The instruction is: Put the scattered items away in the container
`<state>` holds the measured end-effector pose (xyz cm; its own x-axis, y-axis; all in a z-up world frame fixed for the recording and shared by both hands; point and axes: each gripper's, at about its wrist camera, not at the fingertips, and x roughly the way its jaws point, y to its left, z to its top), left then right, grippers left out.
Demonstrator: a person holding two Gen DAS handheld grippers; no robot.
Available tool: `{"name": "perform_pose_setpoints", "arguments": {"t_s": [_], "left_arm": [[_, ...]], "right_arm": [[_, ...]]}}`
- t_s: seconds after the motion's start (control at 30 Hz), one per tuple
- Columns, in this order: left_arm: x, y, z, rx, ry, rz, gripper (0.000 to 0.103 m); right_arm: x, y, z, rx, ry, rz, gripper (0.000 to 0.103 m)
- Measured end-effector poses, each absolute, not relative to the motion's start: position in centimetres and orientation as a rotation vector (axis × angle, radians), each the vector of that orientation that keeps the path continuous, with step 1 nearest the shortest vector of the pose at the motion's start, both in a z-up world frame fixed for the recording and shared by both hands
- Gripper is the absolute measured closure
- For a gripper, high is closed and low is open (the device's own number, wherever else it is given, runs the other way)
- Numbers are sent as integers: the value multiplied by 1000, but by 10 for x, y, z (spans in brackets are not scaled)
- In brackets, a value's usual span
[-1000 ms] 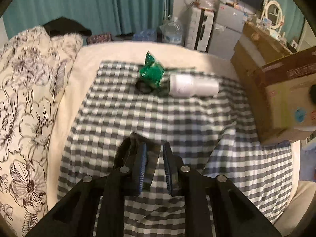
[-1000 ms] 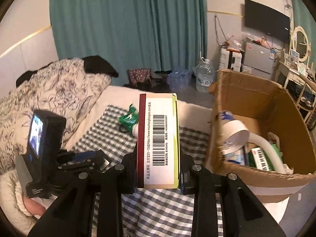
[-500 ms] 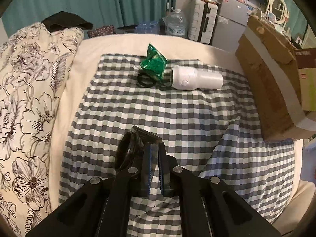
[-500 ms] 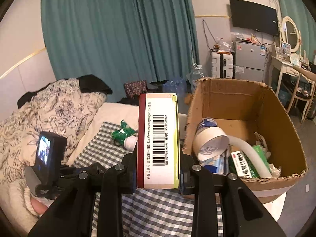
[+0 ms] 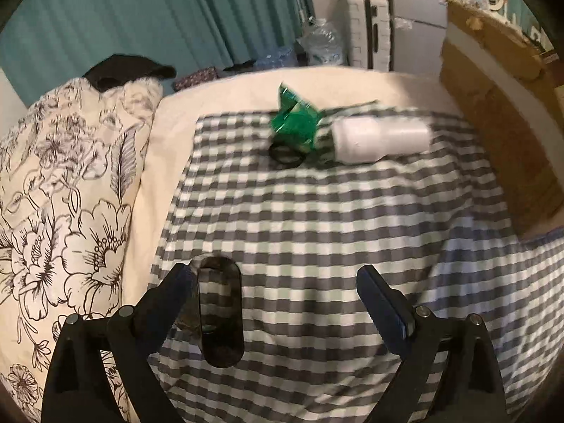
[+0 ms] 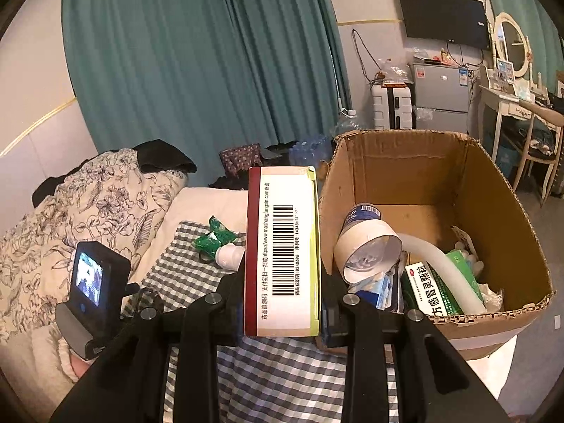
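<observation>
My right tool [image 6: 282, 312] is pinching a tall medicine carton [image 6: 282, 250], barcode side facing me, held upright just left of the cardboard box [image 6: 493, 190] sitting at the edge of the bed. The box already has stuff piled in it: a roll of white tape [image 6: 366, 252], a pale hose [image 6: 440, 264] and a green medicine pack [image 6: 431, 290]. My left tool [image 5: 278, 299] has just been opening and now stands wide over the grey-and-white checked cloth [image 5: 335, 218], with a dark oval ring (glossy, see-through, can't tell what it is) [image 5: 218, 312] close against its left finger. Further up the cloth lie a crinkly green packet [image 5: 296, 125], a black hair tie [image 5: 285, 153] and a smooth white bottle [image 5: 380, 139] on its side, all bunched together. A floral duvet [image 5: 63, 190] is heaped to the left.
</observation>
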<state>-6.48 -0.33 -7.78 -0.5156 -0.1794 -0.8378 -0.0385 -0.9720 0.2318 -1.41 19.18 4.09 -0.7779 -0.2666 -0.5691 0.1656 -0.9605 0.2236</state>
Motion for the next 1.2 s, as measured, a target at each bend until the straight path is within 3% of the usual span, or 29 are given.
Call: {"name": "perform_pose_setpoints", "arguments": {"t_s": [0.17,0.43,0.63,0.7,0.73,0.97,1.2], "left_arm": [[-71,-28,-102,1554,-274,-2548,6],[-53,-56,-69,1484,-85,-2707,6],[-64,-69,-95,1544,-31,-2628,6],[-71,-74,-107,1597,32,-2600,24],[-73,-75,-110,1615,37,-2581,39],[-70,-58,-84,1576,-86,-2625,39],[-74,-10,-17,1507,-120,-2762,39]], "right_arm": [[-14,191,40,911,-233,-2756,74],[-16,189,36,926,-232,-2753,74],[-16,192,34,932,-243,-2750,74],[-15,192,35,931,-241,-2752,74],[-15,192,35,934,-239,-2750,74],[-15,192,40,925,-230,-2754,74],[-18,198,75,831,-224,-2798,74]]}}
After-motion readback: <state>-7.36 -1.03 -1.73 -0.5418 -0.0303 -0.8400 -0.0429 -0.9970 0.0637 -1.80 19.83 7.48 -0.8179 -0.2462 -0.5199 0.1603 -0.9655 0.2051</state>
